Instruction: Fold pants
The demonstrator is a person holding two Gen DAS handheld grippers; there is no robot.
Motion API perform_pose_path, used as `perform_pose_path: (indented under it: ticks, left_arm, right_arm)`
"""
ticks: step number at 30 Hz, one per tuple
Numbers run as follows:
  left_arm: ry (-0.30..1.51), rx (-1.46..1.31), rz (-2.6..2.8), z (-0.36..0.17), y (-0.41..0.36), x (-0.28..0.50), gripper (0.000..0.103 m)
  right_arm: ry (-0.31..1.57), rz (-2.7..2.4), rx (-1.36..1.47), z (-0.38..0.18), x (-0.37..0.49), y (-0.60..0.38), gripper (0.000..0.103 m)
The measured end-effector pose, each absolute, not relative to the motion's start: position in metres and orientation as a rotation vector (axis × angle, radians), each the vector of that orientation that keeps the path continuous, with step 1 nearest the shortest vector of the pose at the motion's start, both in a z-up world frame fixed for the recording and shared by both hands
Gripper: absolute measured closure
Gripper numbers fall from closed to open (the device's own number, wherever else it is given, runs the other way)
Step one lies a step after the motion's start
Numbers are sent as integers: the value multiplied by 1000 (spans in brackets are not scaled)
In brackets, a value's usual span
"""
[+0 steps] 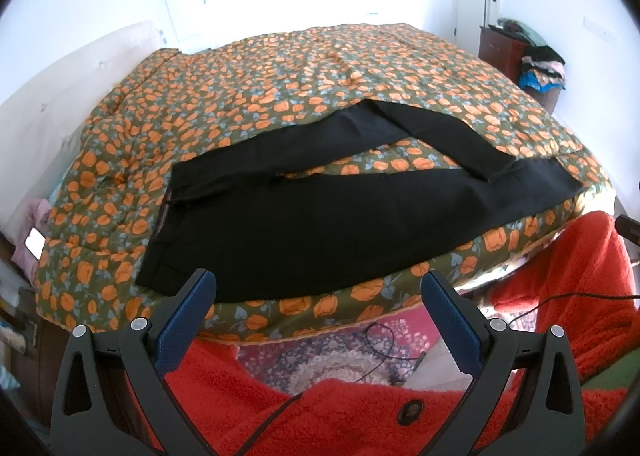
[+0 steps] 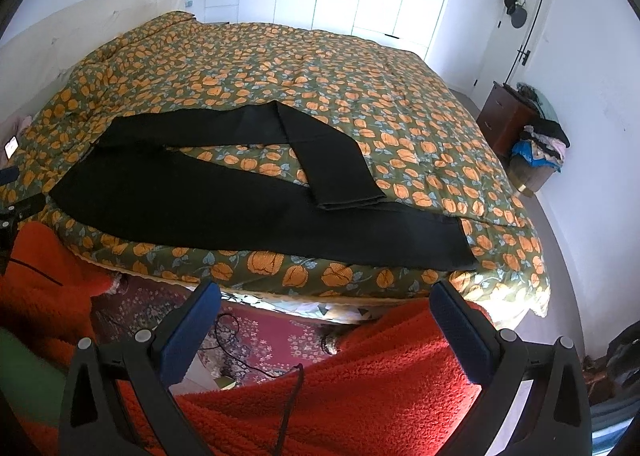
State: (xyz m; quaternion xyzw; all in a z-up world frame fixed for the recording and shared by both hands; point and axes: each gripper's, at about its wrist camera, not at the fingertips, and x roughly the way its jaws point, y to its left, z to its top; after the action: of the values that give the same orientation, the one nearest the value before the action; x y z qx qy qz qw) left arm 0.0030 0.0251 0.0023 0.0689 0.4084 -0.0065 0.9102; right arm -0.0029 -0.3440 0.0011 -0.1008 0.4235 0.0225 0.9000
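Note:
Black pants lie spread on the near side of a bed with an orange-flowered quilt, waistband to the left. The far leg is folded back on itself, its hem resting across the near leg. The same pants show in the right wrist view, with the near leg's hem at the bed's right front edge. My left gripper is open and empty, held back from the bed edge near the waistband side. My right gripper is open and empty, below the bed's front edge near the leg ends.
My red fleece garment fills the foreground. A patterned rug with a black cable lies on the floor. A brown cabinet and a pile of clothes stand right of the bed. A phone lies at the bed's left.

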Motion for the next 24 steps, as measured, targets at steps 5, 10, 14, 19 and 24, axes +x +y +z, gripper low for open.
perform_pose_path:
  ticks: [5, 10, 14, 19, 24]
  left_arm:
    - [841, 142, -12, 1, 25, 2, 0]
    - [841, 143, -13, 2, 25, 3, 0]
    - [844, 140, -12, 1, 26, 3, 0]
    - [843, 141, -11, 0, 26, 1, 0]
    - [848, 139, -9, -1, 26, 1, 0]
  right_arm:
    - [877, 47, -209, 1, -3, -343, 0]
    - [876, 51, -209, 0, -3, -343, 0]
    - [880, 53, -212, -1, -4, -342, 0]
    - [880, 54, -210, -2, -4, -342, 0]
    - [880, 53, -209, -1, -4, -342, 0]
